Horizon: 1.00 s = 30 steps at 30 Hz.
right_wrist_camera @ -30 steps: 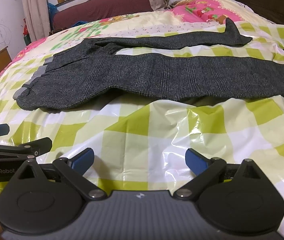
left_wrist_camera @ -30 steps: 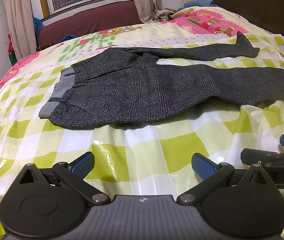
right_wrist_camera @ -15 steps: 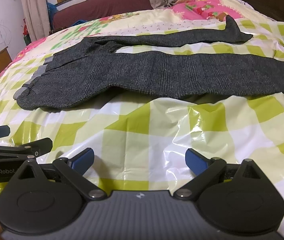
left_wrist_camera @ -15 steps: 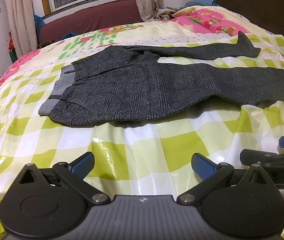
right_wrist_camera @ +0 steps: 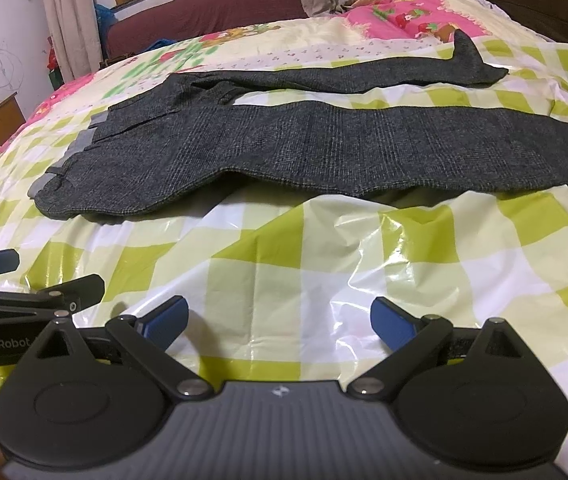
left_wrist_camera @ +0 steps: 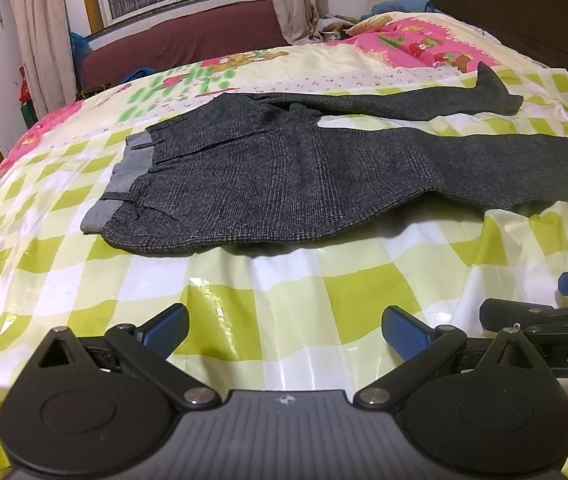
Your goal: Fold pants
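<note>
Nothing folded yet: pants (left_wrist_camera: pixel 284 176) lay spread flat mid-bed, waistband toward left edge, legs splayed toward right edge. Grey woven check, paler waistband lining; glossy crinkled plastic sheet (left_wrist_camera: pixel 268 292) beneath. Left gripper (left_wrist_camera: pixel 284 330) and right gripper (right_wrist_camera: pixel 278 322) near front edge, jaws wide, empty.

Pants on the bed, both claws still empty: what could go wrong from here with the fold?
1. The pants lie on a glossy checked plastic sheet; an open left claw or right claw might pinch the sheet along with the fabric.
2. The far leg splays away from the near leg and its cuff is turned up, so the legs may stack crooked.
</note>
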Tool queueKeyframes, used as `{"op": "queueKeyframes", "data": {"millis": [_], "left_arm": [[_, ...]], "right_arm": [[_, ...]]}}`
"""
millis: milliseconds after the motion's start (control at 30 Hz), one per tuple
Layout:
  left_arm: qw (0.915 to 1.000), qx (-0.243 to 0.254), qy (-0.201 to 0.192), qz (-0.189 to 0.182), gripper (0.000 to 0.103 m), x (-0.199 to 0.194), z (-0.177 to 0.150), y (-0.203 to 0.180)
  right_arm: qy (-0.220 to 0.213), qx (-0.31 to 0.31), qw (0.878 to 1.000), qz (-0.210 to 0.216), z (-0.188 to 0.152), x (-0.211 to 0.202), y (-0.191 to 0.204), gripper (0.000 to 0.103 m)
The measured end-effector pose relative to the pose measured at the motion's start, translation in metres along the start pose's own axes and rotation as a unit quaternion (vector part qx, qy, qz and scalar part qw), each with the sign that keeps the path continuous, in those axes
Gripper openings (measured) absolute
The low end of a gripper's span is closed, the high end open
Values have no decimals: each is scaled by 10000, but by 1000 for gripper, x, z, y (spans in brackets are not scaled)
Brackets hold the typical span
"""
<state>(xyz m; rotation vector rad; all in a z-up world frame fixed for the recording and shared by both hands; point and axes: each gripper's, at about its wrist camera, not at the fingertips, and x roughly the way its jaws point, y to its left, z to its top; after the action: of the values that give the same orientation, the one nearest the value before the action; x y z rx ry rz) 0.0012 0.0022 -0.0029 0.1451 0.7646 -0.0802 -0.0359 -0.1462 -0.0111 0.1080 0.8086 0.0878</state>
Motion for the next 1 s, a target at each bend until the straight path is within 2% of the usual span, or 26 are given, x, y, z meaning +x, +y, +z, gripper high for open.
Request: {"op": "queueKeyframes", "data": {"millis": [333,433,600,800,1000], "left_arm": [[9996,162,-143,199,103,-8,2,-6],[9976,502,-217,420,103,-14,4,-14],[9926,1042,-229,574,103,-19,12,-26],[9936,1046,-204,375,103,-8,23,-19],[9965,743,-165,358,103,6,31,19]], "right_arm": [[-35,-19,9999,142,1,-3,-3,95],[-19,-111,9998,189,1,-3,-2,94],[-287,-116,9992,242,5,-14,-3,92],[-445,-252,9982,315,18,-12,3,92],[-485,-793,9937,621,42,8,40,92]]}}
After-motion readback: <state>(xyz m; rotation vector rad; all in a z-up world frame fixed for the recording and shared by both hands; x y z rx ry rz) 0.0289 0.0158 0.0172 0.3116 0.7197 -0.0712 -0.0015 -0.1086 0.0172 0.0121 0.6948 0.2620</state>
